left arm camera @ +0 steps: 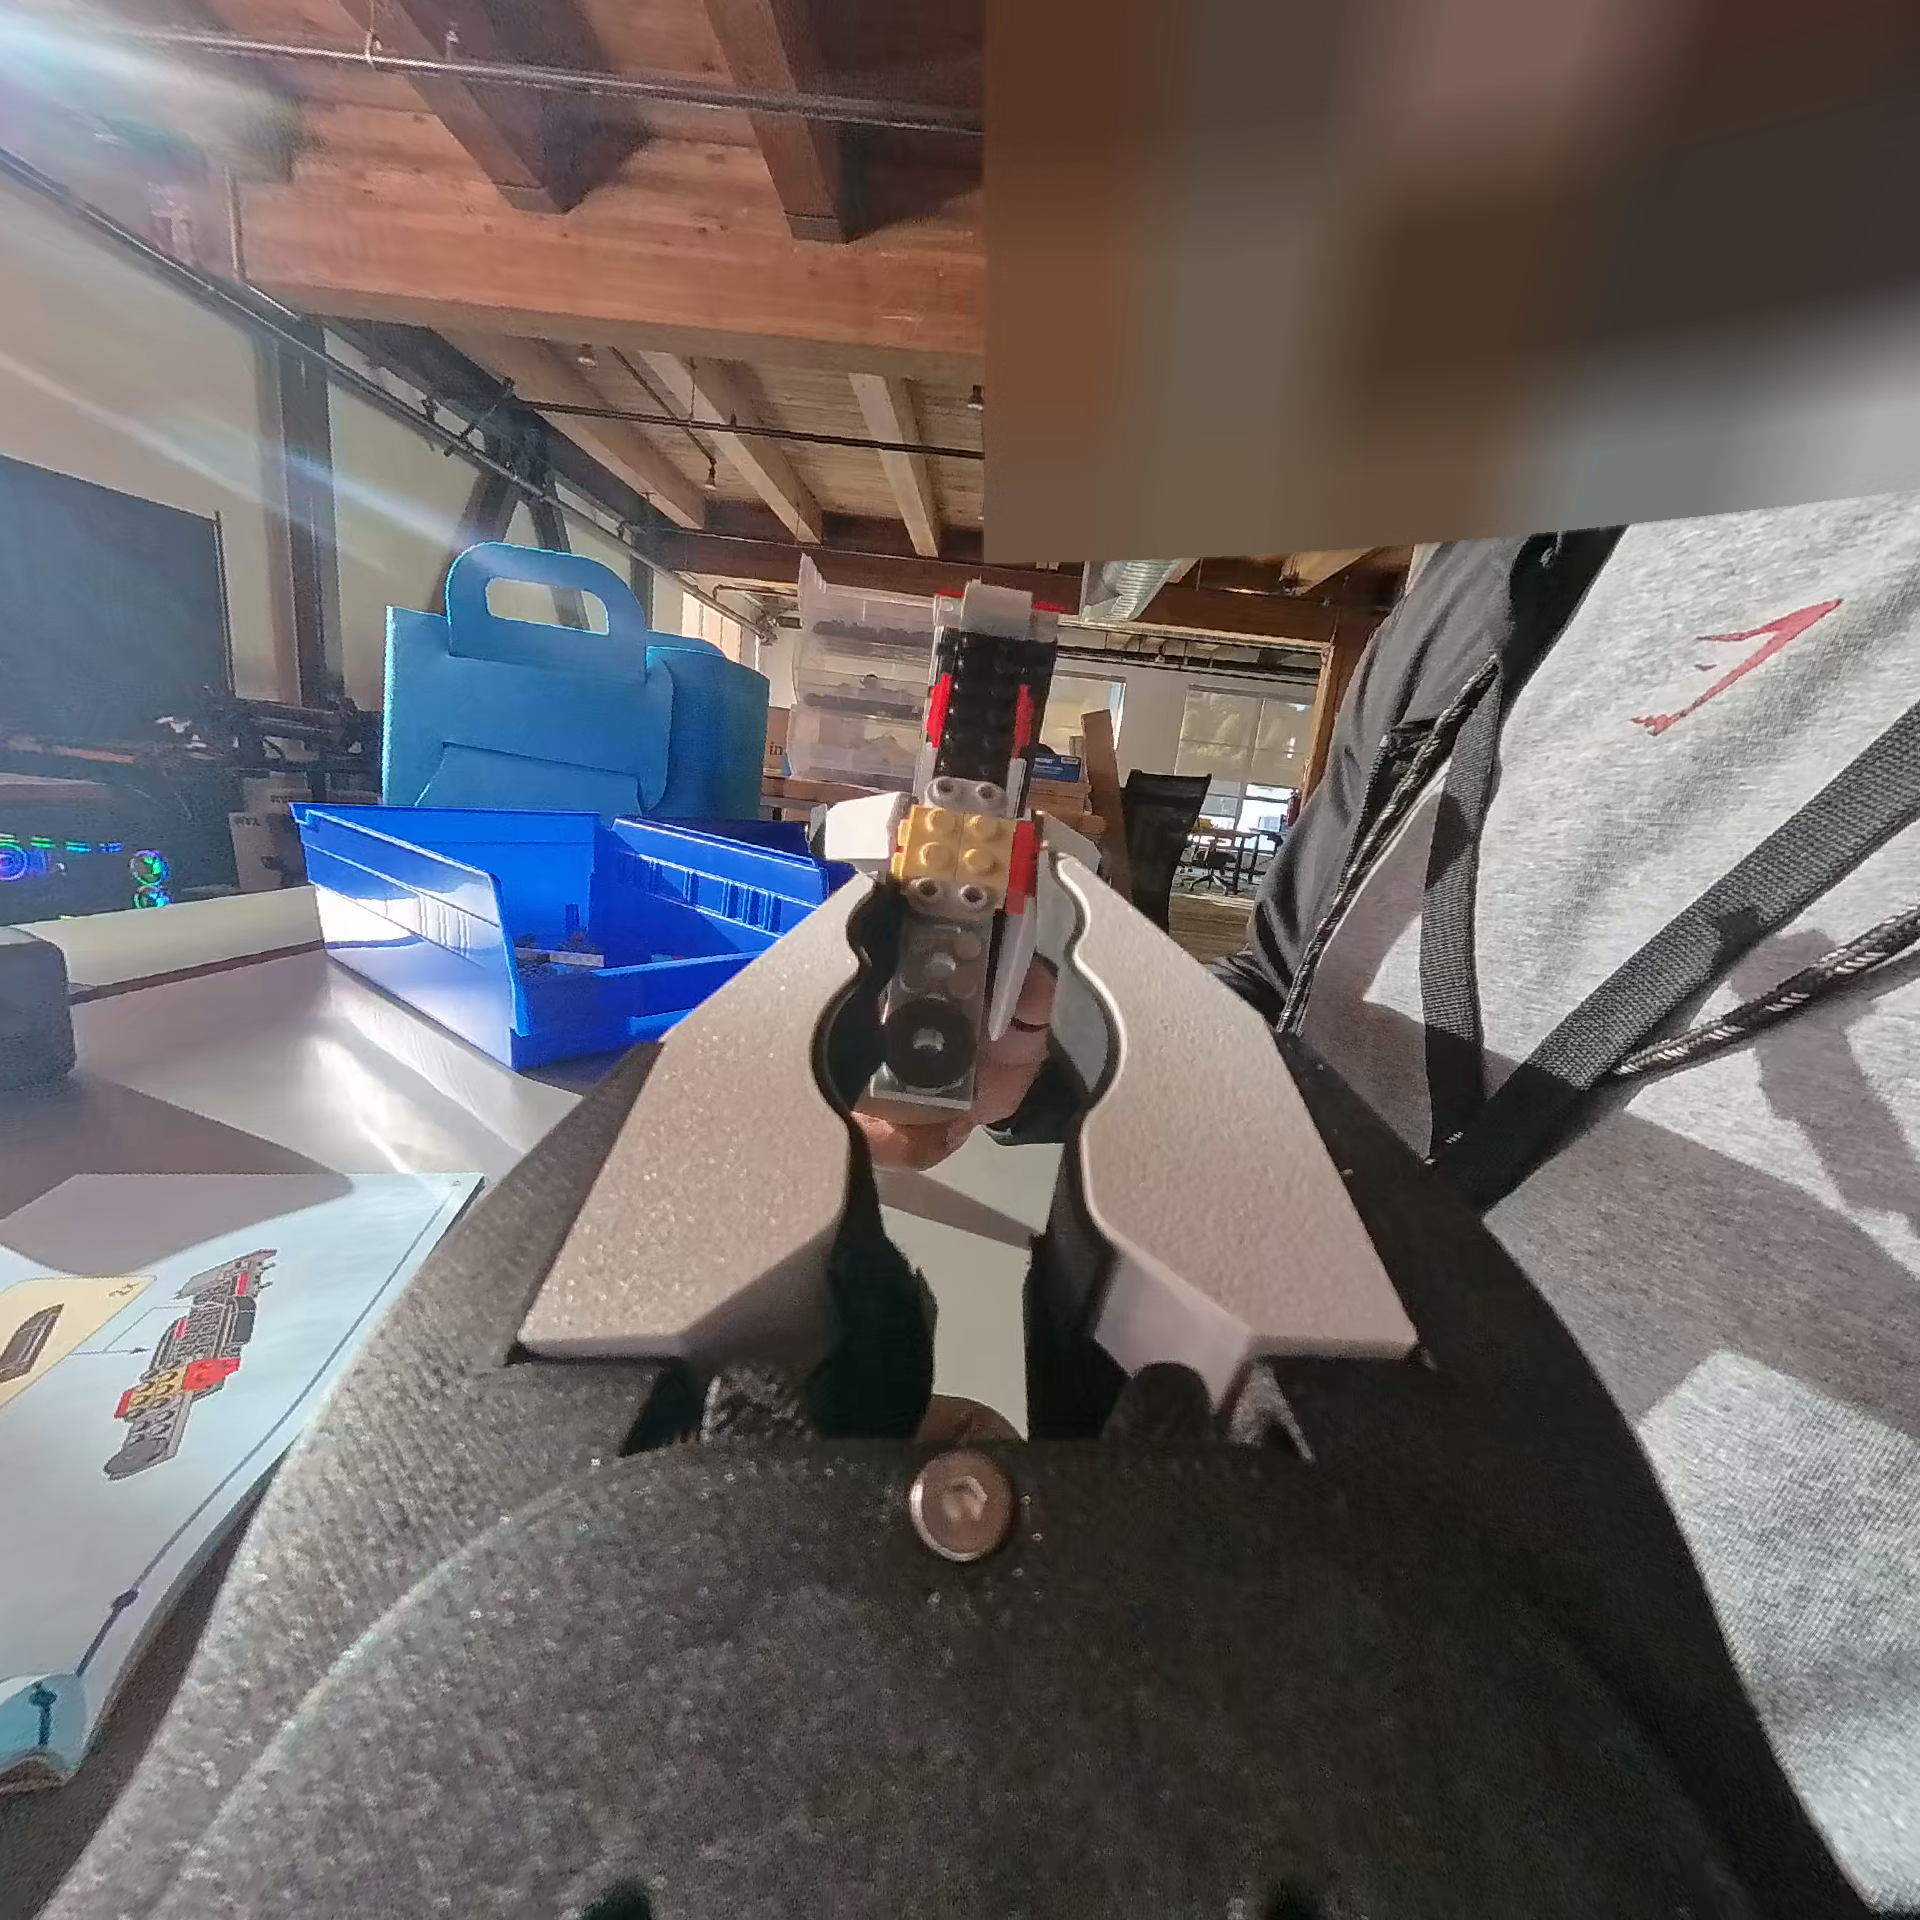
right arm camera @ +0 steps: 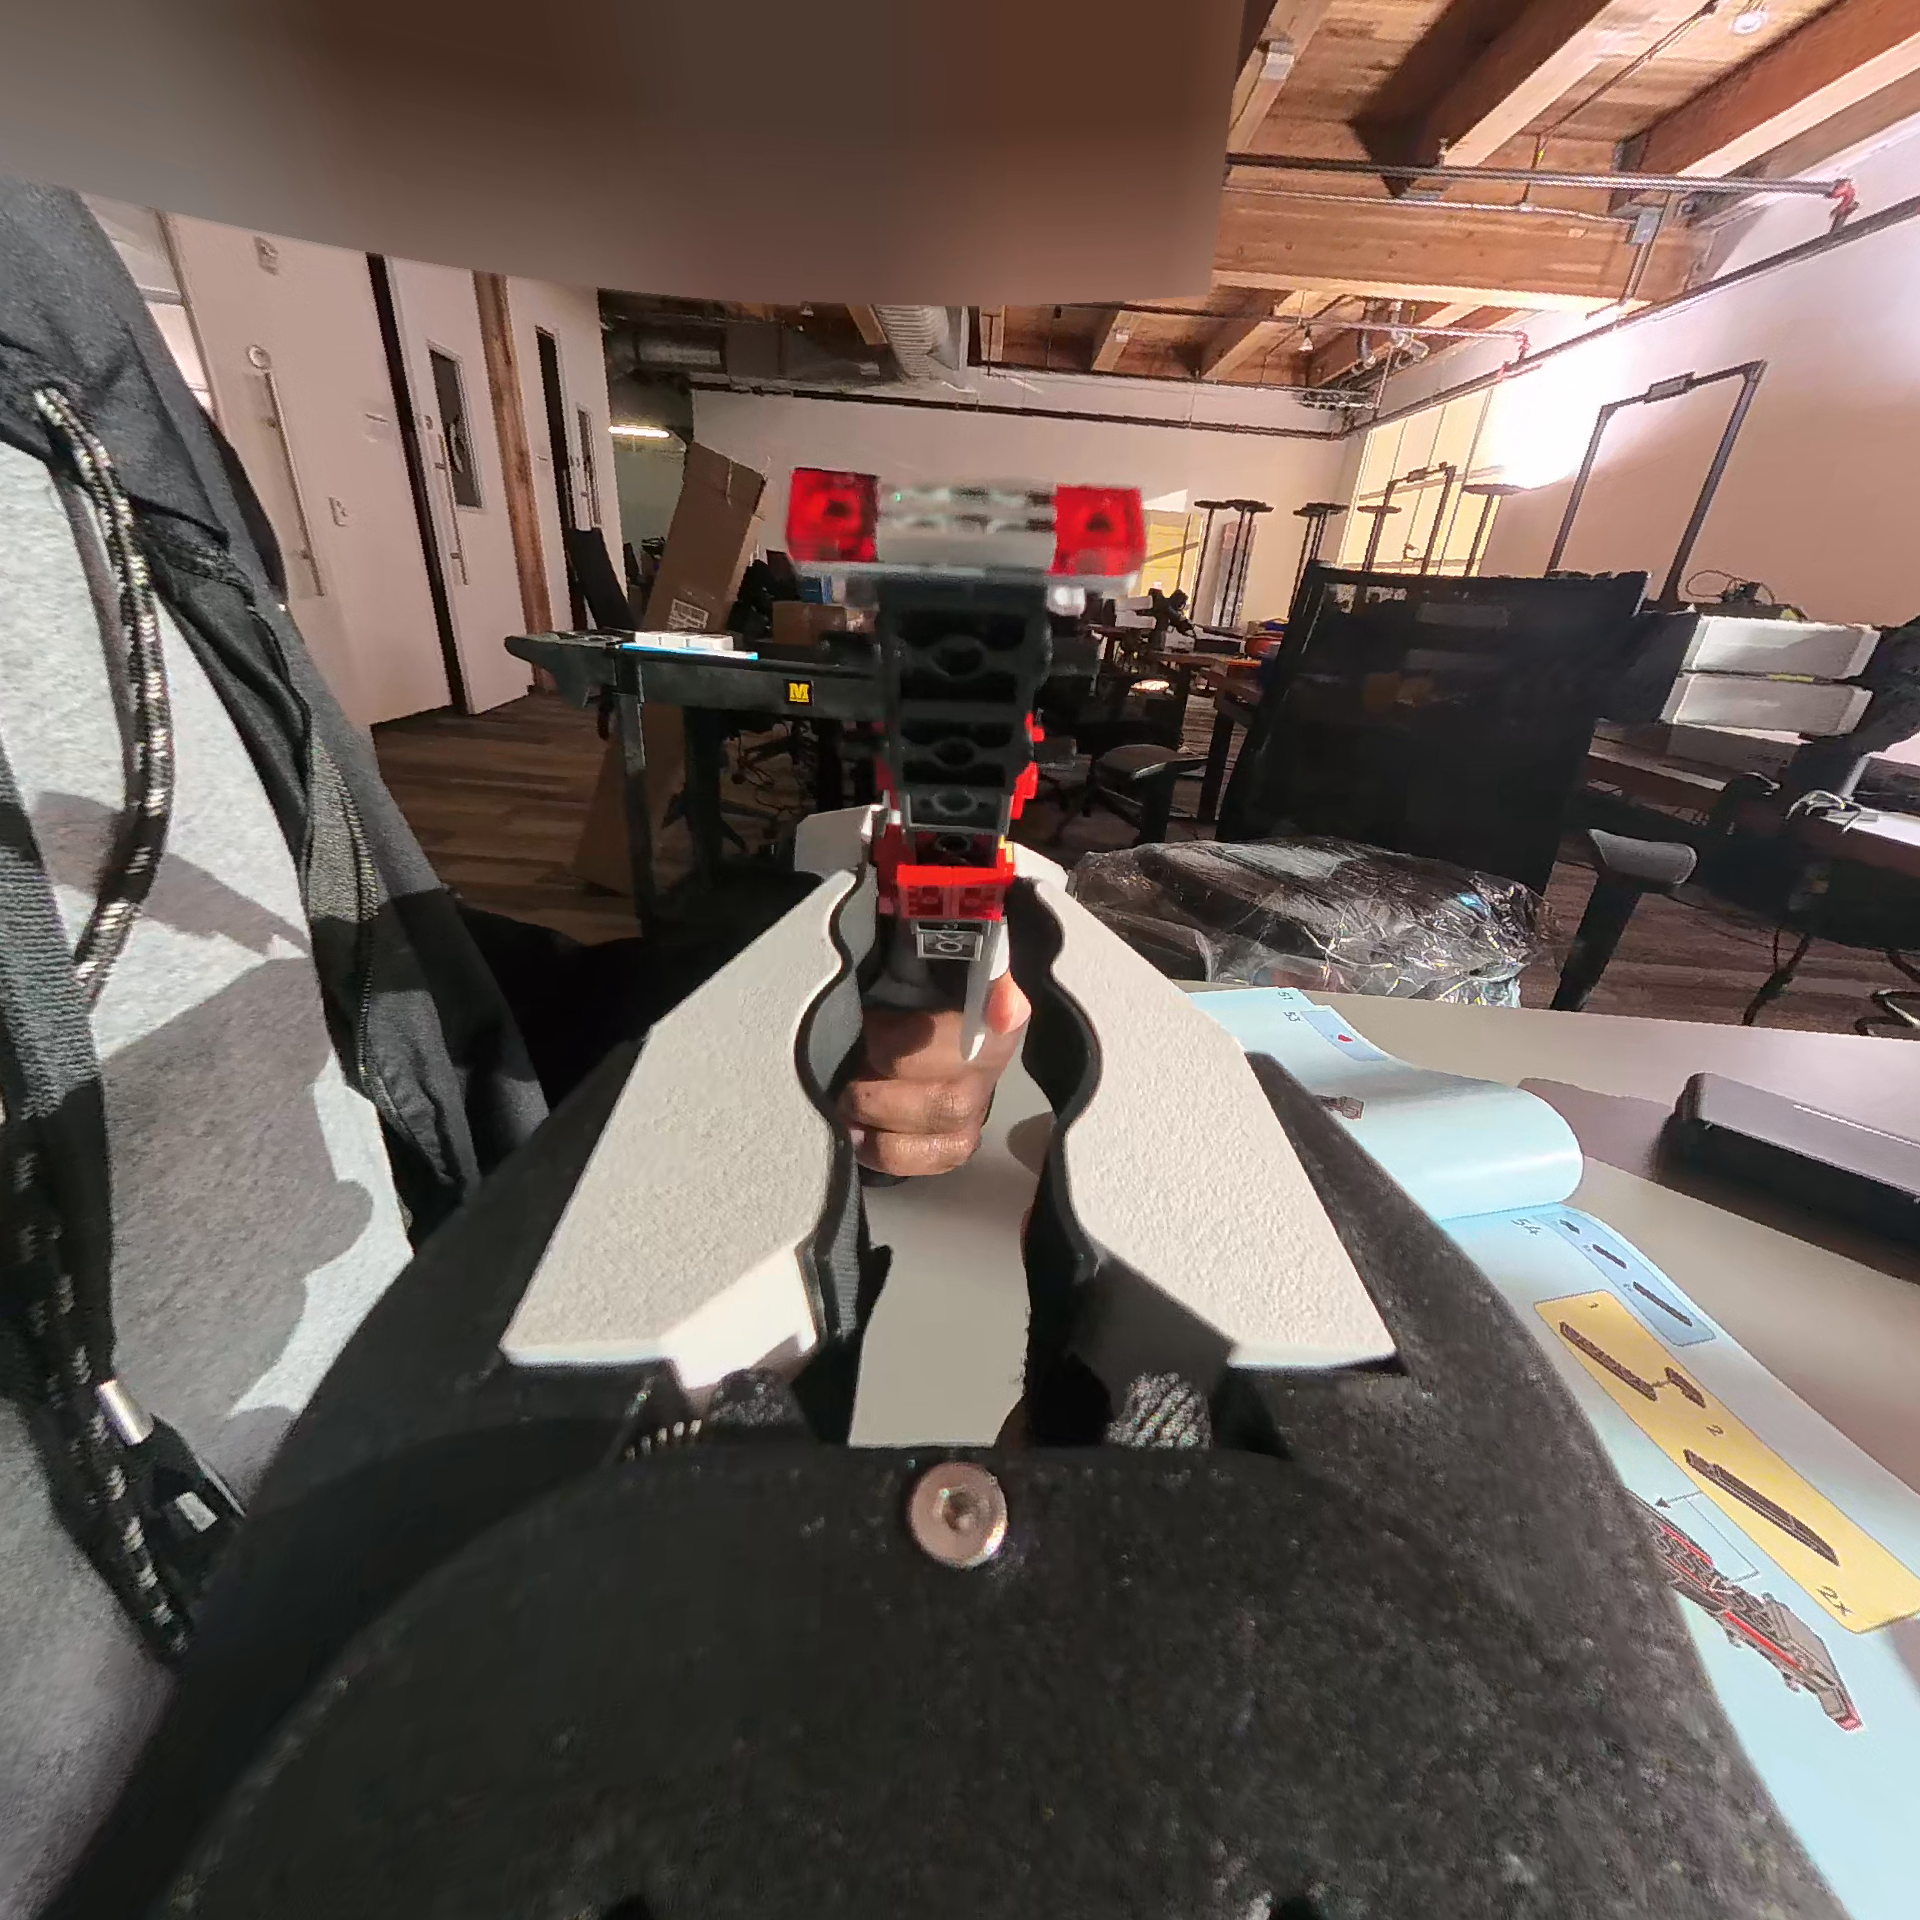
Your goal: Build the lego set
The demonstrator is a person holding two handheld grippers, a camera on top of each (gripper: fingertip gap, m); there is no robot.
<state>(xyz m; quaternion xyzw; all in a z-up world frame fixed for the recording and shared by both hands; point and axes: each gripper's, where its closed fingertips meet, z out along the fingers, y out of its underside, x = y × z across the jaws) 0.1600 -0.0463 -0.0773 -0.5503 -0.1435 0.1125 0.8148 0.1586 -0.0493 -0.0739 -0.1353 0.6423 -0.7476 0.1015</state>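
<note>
Both claws clamp one upright lego model of black, red, grey and tan bricks (left arm camera: pixel 961 831), held above the pale tabletop (left arm camera: pixel 343 1049): left gripper (left arm camera: pixel 961 914) and right gripper (right arm camera: pixel 940 914) closed on its lower end. Farther off, a blue plastic bin (left arm camera: pixel 540 914) sits on the table.
</note>
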